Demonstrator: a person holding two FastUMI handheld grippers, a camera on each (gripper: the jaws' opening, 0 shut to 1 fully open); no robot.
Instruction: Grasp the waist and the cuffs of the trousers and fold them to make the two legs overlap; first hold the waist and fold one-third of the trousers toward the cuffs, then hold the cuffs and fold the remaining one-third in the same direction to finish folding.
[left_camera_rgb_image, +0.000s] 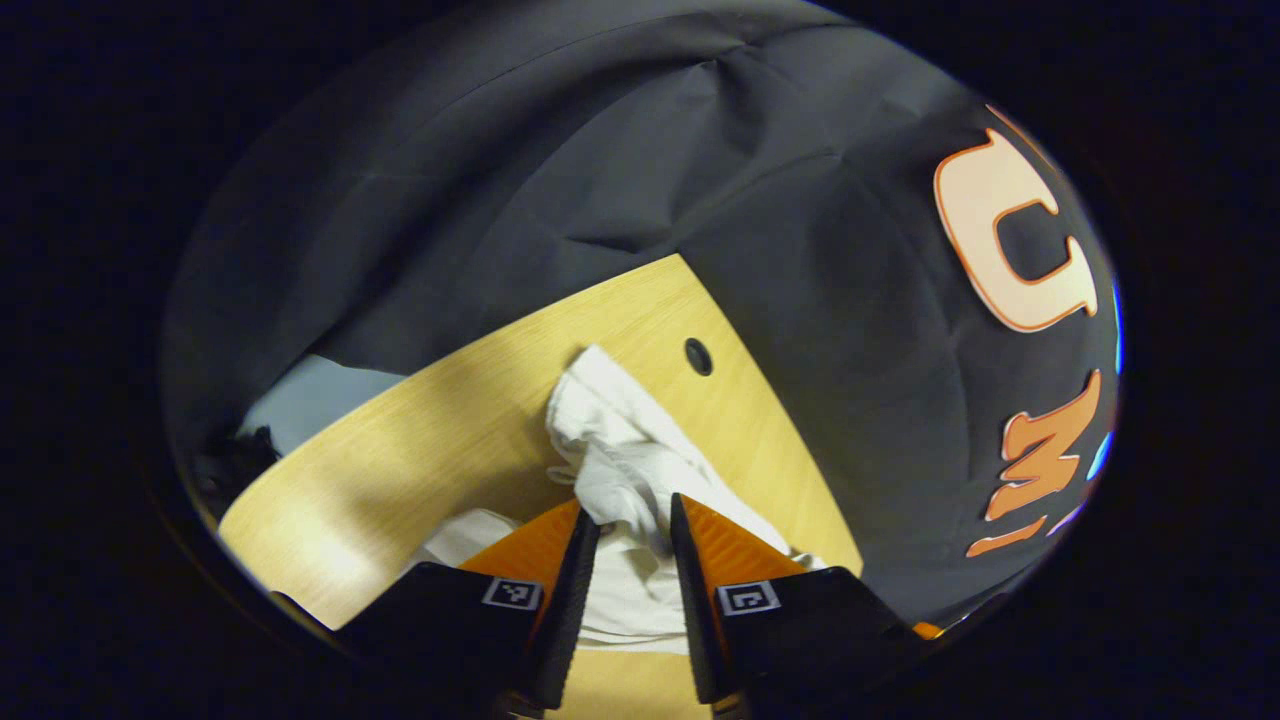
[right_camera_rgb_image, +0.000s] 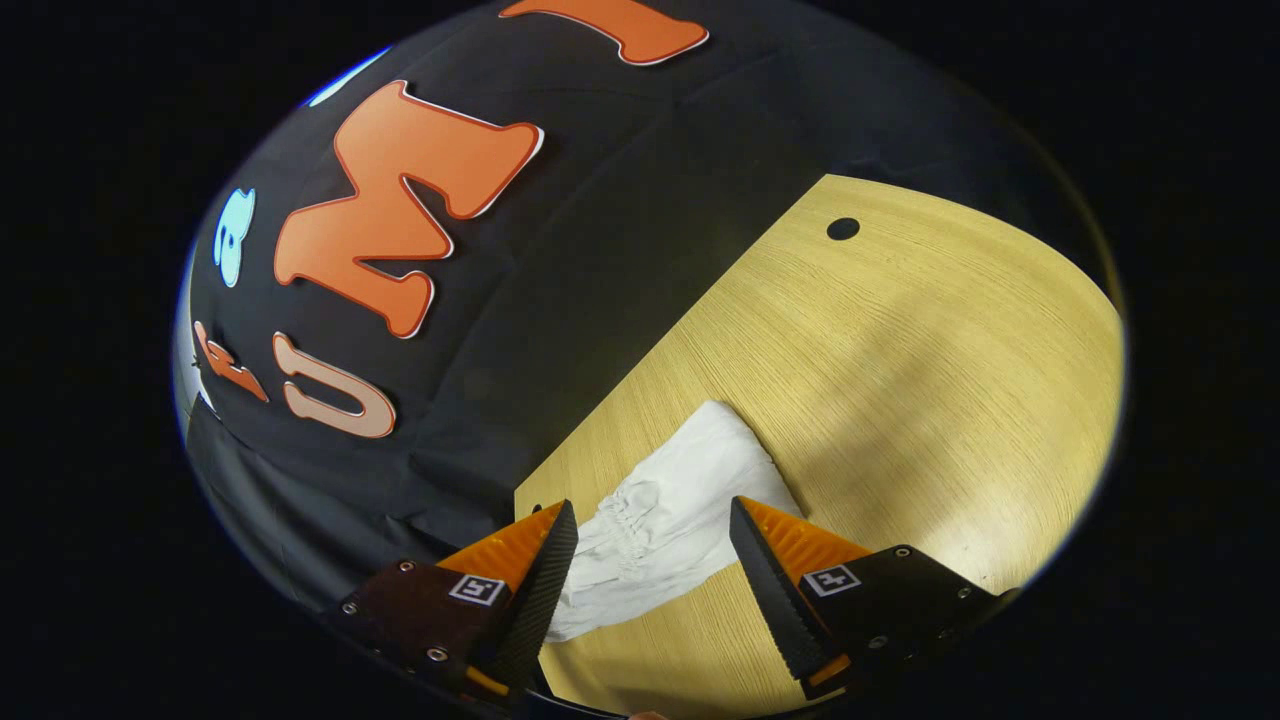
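Note:
White trousers (left_camera_rgb_image: 620, 440) lie crumpled on the light wooden table (left_camera_rgb_image: 440, 430). In the left gripper view, my left gripper (left_camera_rgb_image: 633, 510) hovers low over the bunched cloth. Its jaws stand a little apart, white fabric shows in the gap, and neither finger presses on it. In the right gripper view, an end of the trousers (right_camera_rgb_image: 665, 505) with a gathered elastic band lies flat near the table's edge. My right gripper (right_camera_rgb_image: 652, 515) is wide open just above it, one finger on each side of that end. I cannot tell whether this end is the waist or a cuff.
The table has a small round dark hole (left_camera_rgb_image: 698, 356) near its far corner, also seen as a hole (right_camera_rgb_image: 843, 228) in the right gripper view. Black cloth walls close off the table's far edges. Bare wood (right_camera_rgb_image: 930, 400) spreads to the right of the trousers.

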